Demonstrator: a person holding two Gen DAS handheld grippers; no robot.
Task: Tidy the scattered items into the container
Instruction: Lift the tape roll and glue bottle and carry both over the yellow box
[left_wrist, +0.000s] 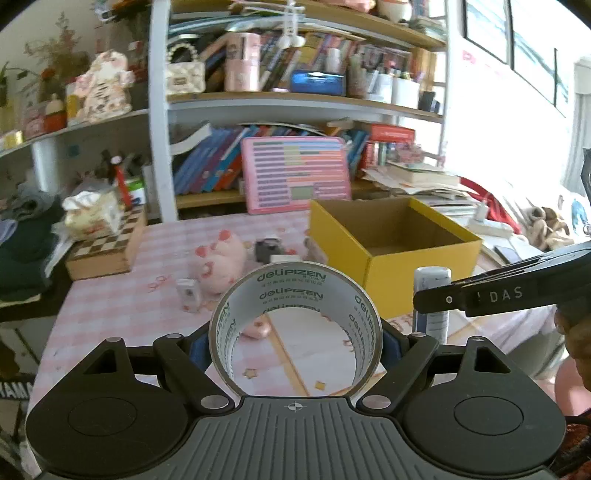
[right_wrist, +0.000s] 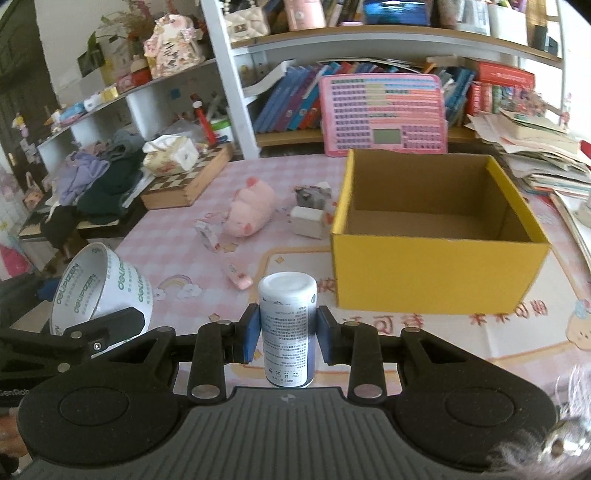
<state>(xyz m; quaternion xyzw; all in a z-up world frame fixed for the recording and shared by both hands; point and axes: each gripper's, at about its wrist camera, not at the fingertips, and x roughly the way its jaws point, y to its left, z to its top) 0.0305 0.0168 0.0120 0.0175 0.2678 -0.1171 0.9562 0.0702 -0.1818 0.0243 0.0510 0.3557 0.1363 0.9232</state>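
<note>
Left wrist view, left tool (left_wrist: 295, 339) grasping grey tape roll (left_wrist: 295, 325), right tool (right_wrist: 284, 334) grasping white bottle (right_wrist: 288, 332), yellow box (right_wrist: 439, 236) empty.

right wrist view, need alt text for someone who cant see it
The right gripper holds an upright white bottle between its jaws above a pink checked table, facing an open, empty yellow box. A pink plush pig and small items lie beyond, and the left gripper holds a tape roll.

Daylight floods from window (left_wrist: 517, 33) at right, blowing out that side; fisheye bends shelves (left_wrist: 303, 99), corners vignetted, slight blur.
</note>
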